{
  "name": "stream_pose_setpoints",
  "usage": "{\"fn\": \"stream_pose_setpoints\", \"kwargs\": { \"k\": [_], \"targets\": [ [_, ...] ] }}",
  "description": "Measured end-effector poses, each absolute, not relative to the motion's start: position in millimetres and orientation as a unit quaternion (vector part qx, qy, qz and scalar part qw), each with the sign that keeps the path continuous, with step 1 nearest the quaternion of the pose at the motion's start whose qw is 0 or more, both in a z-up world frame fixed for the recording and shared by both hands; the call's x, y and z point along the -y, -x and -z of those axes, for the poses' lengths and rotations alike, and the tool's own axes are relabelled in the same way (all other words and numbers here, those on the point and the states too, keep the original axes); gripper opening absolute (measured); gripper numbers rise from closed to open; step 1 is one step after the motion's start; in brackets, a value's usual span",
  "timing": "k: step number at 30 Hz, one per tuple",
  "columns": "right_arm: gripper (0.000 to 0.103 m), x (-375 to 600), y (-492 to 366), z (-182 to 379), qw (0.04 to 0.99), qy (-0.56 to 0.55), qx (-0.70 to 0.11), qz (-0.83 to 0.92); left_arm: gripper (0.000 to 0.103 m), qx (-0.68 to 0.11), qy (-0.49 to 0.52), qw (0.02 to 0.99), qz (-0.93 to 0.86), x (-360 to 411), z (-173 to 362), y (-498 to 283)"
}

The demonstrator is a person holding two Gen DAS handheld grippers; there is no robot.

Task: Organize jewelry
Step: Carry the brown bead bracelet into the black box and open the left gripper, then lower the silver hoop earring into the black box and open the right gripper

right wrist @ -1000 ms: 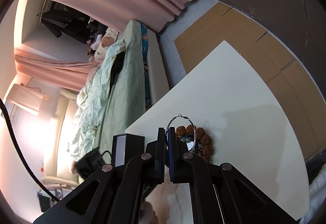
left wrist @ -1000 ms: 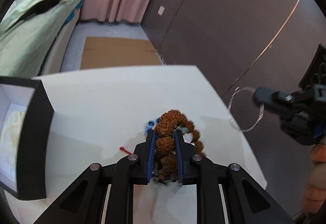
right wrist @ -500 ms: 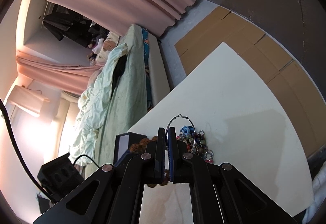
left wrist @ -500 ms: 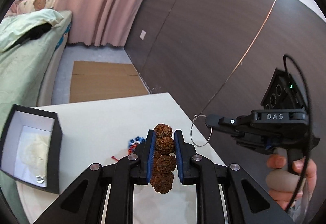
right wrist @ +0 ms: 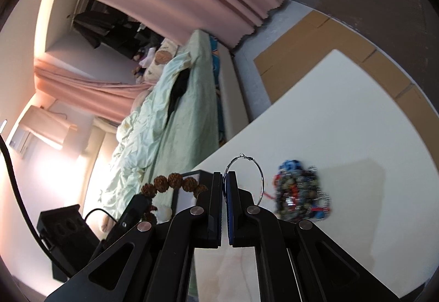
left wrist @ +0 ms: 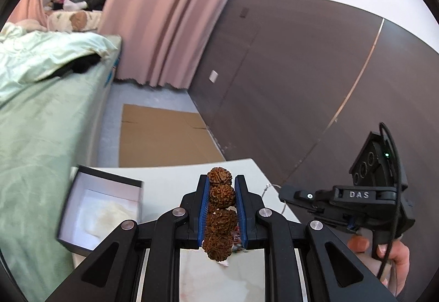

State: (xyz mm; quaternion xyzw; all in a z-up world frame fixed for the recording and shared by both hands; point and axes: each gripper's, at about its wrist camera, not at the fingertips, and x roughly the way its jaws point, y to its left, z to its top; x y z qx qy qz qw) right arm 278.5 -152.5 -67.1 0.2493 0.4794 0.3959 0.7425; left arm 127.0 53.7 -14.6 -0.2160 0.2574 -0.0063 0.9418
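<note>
Left wrist: bead bracelet [left wrist: 221, 210] lengthwise, forward.

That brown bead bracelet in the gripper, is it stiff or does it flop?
Probably floppy: the bracelet sags below the left gripper and arcs loosely in the right view. Its knobbly beads likely resist slipping. It looks light.

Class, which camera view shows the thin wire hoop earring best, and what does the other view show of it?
The right wrist view: the wire hoop earring shows nearly whole against the white table. The left wrist view shows only a sliver, mostly hidden.
</note>
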Motion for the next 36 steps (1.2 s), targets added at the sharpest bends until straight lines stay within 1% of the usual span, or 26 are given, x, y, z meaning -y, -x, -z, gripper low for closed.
{"fn": "stream_pose_setpoints", "kwargs": {
  "k": [13,22,26,28,30,33,36],
  "targets": [
    [0.005,118,-266,64,0.734,-0.236,-0.466,-0.434,0.019,-0.249,0.234,0.938,-0.065,-112,21,-116],
    [0.005,98,-272,72,0.726,-0.229,-0.479,-0.437,0.019,-0.272,0.247,0.925,-0.091,-130,41,-123],
    [0.005,87,-272,74,0.722,-0.221,-0.483,-0.443,0.021,-0.298,0.243,0.916,-0.117,-136,54,-130],
    [0.005,83,-271,75,0.719,-0.22,-0.486,-0.446,0.029,-0.329,0.228,0.903,-0.157,-142,60,-135],
    [0.005,79,-270,76,0.716,-0.217,-0.488,-0.45,0.059,-0.346,0.239,0.893,-0.162,-150,66,-137],
    [0.005,74,-268,77,0.711,-0.214,-0.487,-0.459,0.076,-0.326,0.265,0.892,-0.169,-159,64,-128],
    [0.005,68,-264,76,0.707,-0.212,-0.482,-0.473,0.079,-0.316,0.268,0.894,-0.173,-164,59,-122]
  ]
}}
